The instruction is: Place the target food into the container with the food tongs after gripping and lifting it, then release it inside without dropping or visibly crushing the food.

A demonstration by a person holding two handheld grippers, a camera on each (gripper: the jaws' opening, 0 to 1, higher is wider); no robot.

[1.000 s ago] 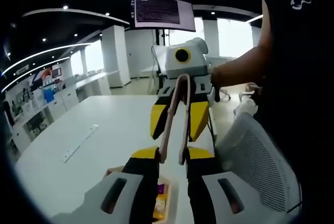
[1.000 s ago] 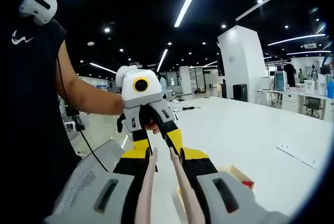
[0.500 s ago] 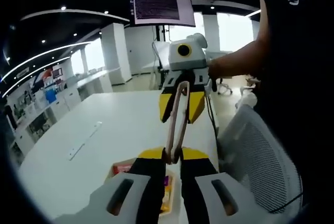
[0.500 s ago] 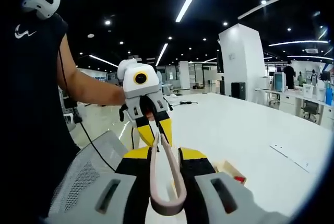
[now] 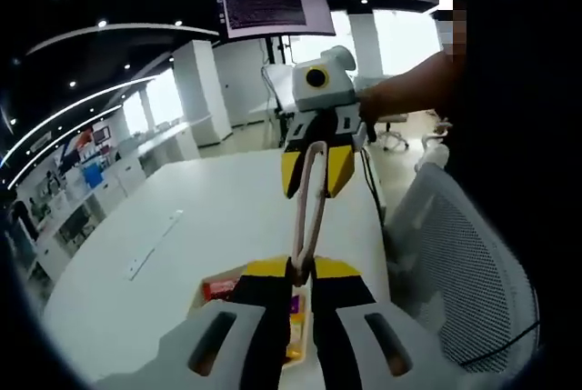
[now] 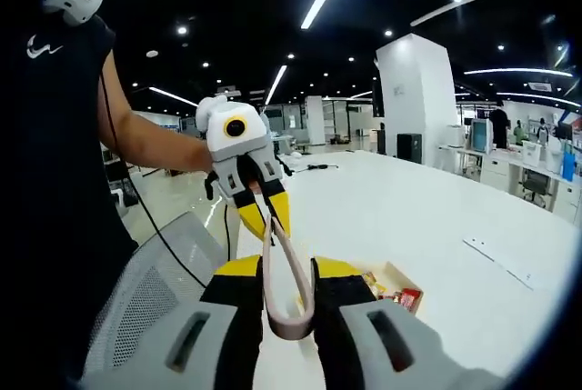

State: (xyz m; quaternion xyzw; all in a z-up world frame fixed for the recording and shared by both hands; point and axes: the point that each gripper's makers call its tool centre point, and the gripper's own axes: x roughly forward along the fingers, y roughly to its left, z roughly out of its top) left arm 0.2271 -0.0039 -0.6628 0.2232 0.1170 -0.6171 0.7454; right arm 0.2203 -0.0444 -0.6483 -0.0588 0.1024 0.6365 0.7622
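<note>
Pink food tongs (image 5: 309,208) span between both grippers above a white table (image 5: 218,217). My left gripper (image 5: 301,272) is shut on the tongs' tip ends, pressing the two arms together. My right gripper (image 6: 289,274) holds the looped hinge end (image 6: 289,325) between its jaws. Each gripper faces the other: the right gripper (image 5: 315,172) shows ahead in the left gripper view, the left gripper (image 6: 265,215) ahead in the right gripper view. Below lies an open wooden container (image 6: 396,274) with red (image 5: 221,288) and yellow packets inside, partly hidden by the jaws.
A grey mesh chair (image 5: 455,254) stands at the table's edge beside the person in black (image 6: 55,135). A flat white strip (image 5: 153,245) lies on the table. A monitor (image 5: 271,8) hangs beyond. The wide tabletop stretches away past the container.
The left gripper's jaws closed on the tongs' tips, bringing the two arms together. More of the container and its packets has come into view.
</note>
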